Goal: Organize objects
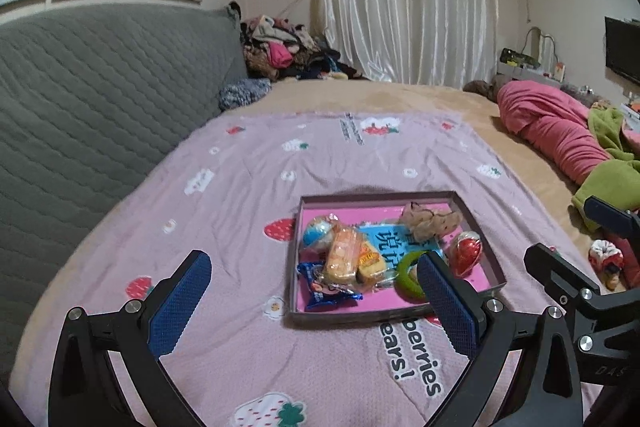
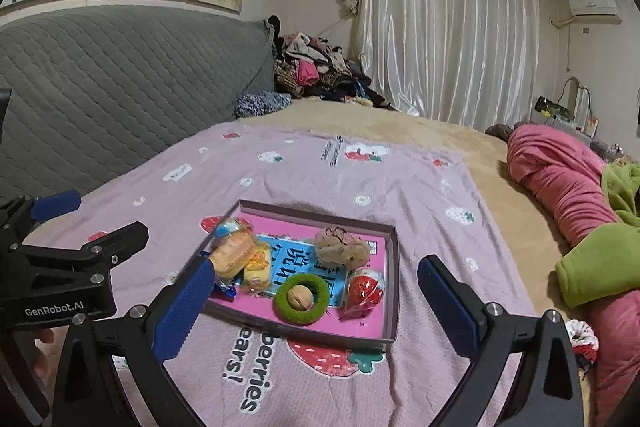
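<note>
**Shallow tray of small things on the bed, both grippers hovering with jaws apart**

A wide bed point(image 2: 400, 131) with a tan sheet fills both views, a grey quilted headboard point(image 1: 100, 87) along its 9 o'clock side. A pale pink blanket printed with strawberries point(image 2: 320, 179) lies spread over it. At 3 o'clock a rolled pink quilt point(image 2: 560, 179) touches a bright green fleece point(image 2: 592, 267), and a heap of mixed clothes point(image 2: 316, 71) sits at 12 o'clock against white satin curtains point(image 2: 448, 27).

In the middle of the blanket rests a shallow square cardboard tray with a pink floor point(image 2: 390, 291). Inside it, at 12 o'clock, is a beige crumpled fabric scrunchie point(image 2: 340, 247); at 9 o'clock a cluster of wrapped snacks, the top one an orange-yellow packaged cake point(image 2: 234, 253); at 6 o'clock a fuzzy green ring point(image 2: 306, 297) with a walnut point(image 2: 300, 298) inside it; at 4 o'clock a red-and-white wrapped ball point(image 2: 364, 293).

The left gripper point(image 1: 316, 301) hangs over the tray's near left corner, jaws wide apart and empty. The right gripper point(image 2: 316, 311) hangs over the tray's near edge, jaws likewise wide apart, holding nothing.

At 4 o'clock beside the fleece lies a red-and-white patterned scrunchie point(image 2: 584, 341).
</note>
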### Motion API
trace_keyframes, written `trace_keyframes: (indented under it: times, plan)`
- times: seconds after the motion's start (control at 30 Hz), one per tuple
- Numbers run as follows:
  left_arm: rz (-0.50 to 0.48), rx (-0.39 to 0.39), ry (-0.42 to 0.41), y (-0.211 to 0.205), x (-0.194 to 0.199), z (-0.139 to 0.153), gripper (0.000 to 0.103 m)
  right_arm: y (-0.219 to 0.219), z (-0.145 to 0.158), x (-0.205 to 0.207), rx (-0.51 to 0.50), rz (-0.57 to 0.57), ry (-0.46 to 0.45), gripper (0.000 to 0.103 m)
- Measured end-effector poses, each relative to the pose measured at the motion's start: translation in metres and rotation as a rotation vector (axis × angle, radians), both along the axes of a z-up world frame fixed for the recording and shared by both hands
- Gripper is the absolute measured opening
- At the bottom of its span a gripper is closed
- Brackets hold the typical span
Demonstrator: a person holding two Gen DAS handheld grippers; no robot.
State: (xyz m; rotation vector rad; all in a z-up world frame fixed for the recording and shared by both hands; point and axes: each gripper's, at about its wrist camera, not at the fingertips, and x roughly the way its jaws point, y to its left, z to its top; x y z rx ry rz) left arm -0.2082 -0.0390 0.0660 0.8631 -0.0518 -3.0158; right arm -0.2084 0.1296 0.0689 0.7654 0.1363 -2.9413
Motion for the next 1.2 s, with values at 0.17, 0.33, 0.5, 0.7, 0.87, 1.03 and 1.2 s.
trace_keyframes:
  times: [0.17,0.33,0.5,0.7,0.87,1.03,1.2]
  plan:
    - [-0.002,0.001,0.024,-0.004,0.027,0.026,0.103,-0.003,0.025,0.024,0.002,-0.001,0.038,0.102]
    - [0.008,-0.012,0.047,-0.008,0.054,0.044,0.103,-0.005,0.043,0.047,0.017,-0.005,0.068,0.102]
    - [0.002,-0.018,0.05,-0.01,0.076,0.057,0.103,-0.006,0.055,0.068,0.015,-0.004,0.086,0.102]
    - [0.007,-0.023,0.051,-0.012,0.098,0.065,0.103,-0.009,0.066,0.093,0.021,-0.003,0.105,0.102]
    - [0.014,-0.024,0.063,-0.015,0.12,0.068,0.103,-0.01,0.065,0.111,0.024,-0.008,0.104,0.102]
    - [0.009,-0.028,0.067,-0.014,0.135,0.067,0.103,-0.01,0.06,0.126,0.031,-0.01,0.091,0.102]
    - [0.004,-0.039,0.058,-0.012,0.148,0.061,0.103,-0.007,0.053,0.139,0.027,-0.012,0.08,0.102]
